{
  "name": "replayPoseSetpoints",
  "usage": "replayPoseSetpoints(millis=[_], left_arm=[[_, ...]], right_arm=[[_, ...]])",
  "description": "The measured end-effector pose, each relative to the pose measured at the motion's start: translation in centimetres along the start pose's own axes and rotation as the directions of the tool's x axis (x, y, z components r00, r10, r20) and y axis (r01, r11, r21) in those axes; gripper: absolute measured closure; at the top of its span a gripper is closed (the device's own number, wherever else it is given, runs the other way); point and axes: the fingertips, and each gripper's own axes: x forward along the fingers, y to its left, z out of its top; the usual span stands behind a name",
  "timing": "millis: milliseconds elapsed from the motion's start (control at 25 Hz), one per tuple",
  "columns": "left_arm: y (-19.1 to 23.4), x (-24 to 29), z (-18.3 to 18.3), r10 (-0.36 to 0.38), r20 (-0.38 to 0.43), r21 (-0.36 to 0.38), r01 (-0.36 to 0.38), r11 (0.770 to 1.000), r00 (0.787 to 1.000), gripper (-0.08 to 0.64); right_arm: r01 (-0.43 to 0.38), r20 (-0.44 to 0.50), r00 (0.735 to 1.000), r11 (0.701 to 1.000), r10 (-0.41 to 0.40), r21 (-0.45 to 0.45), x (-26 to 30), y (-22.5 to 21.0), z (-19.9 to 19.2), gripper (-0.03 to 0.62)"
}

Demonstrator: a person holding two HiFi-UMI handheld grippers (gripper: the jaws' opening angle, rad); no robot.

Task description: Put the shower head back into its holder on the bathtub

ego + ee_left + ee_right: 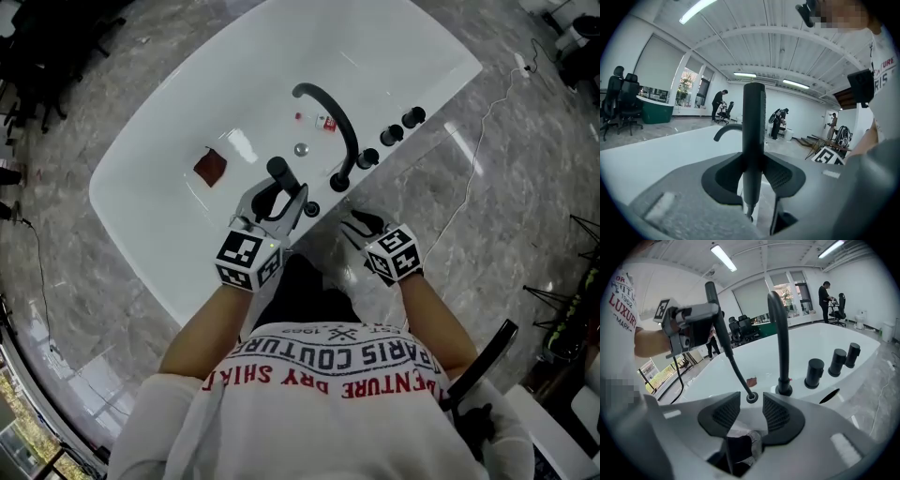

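Shower head (279, 178), a slim black wand, stood clamped between the closed jaws of the left gripper (278, 199) above the near rim of the white bathtub (159, 225). The left gripper view showed the pads pressed on both sides of the wand's stem, which rose upright between them. In the right gripper view the wand leaned a little. Its thin black hose (733, 362) ran down into the round black holder (751, 398) set in the tub's rim, just beside the foot of the arched black faucet spout (780, 333). Three black knobs (838, 363) stood in a row past the spout. The right gripper (359, 223) hung near the holder with its jaws apart and nothing between the pads; the holder showed beyond the gap. A small reddish-brown object (210, 167) lay on the tub floor, well apart from the work.

Judged from these views, the job was partway done. The shower head was in hand and close over its socket, but its base was not yet seated, and hose showed between wand and holder. What remained appeared to be lowering the wand so the hose fed down and the base dropped into the holder, then letting go.
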Motion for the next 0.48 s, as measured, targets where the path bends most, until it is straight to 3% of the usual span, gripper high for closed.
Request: replayPoseSetpoints(millis=[320,480], left_arm=[[0.8,3.1,-8.1,0.102,-0.064,-0.038,-0.105,0.994,0.993,0.423],[1.2,3.6,-10.9,0.153,-0.07,-0.021,-0.155,0.988,0.986,0.423]], right_arm=[[0.058,-0.025,0.998,0.996,-0.057,0.065,-4.8,-3.0,-4.7,0.454],[0.069,-0.056,0.996,0.992,-0.063,0.102,-6.7,-3.6,-8.3,0.459]])
